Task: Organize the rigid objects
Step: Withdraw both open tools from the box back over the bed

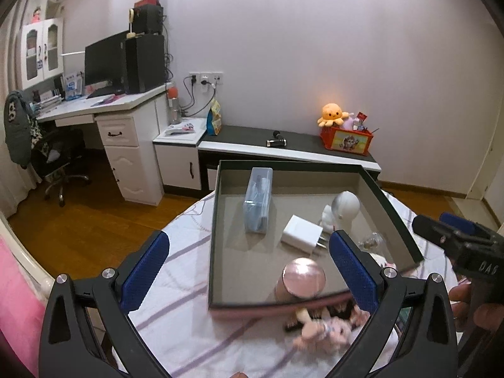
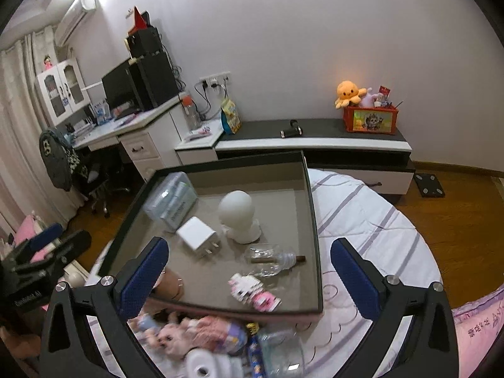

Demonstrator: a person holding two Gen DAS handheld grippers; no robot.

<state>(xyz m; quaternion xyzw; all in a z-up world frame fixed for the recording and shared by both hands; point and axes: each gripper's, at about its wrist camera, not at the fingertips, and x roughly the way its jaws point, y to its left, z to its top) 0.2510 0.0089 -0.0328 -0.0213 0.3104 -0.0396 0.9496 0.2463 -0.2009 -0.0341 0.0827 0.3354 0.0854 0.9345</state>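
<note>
A big flat box (image 2: 315,220) with dark walls and a grey floor sits on the bed (image 2: 378,220). Inside it, at the back left, lies a clear plastic case (image 2: 171,200) with blue things in it. Next to the case is a white plug (image 2: 197,236) with its metal prongs pointing to the front. Beside the plug stands a white round-headed thing (image 2: 237,215). In front of that lies a clear bottle (image 2: 271,260) on its side, and near it a small pink and white block toy (image 2: 252,291). A pink round cup (image 1: 299,278) stands at the front left corner of the box.

Outside the box, right by its front wall, a doll (image 2: 189,330) in pale clothes lies on the bed. It looks blurry, so small parts are hard to tell.

The left gripper (image 1: 249,267) has its jaws wide apart and holds nothing. The right gripper (image 2: 249,271) is also spread wide and holds nothing.
</note>
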